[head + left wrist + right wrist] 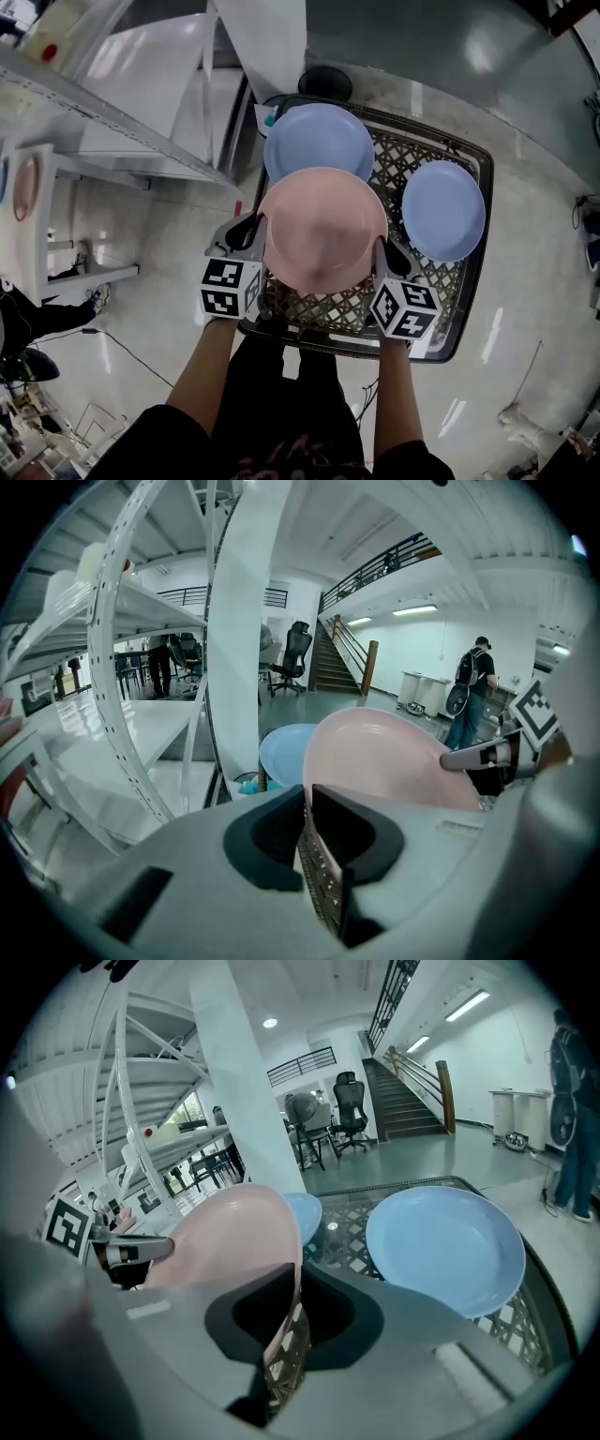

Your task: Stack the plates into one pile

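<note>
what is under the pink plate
The pink plate, held at its rim by the left hand-held gripper and right hand-held gripper, covers black lattice tabletop and the near edge of a blue plate. What lies directly beneath its middle cannot be seen.

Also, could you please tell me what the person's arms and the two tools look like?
Both the left tool and right tool have grey bodies with black jaws, and each carries a white cube printed with black square markers. The person wears dark sleeves ending above bare forearms.
</note>
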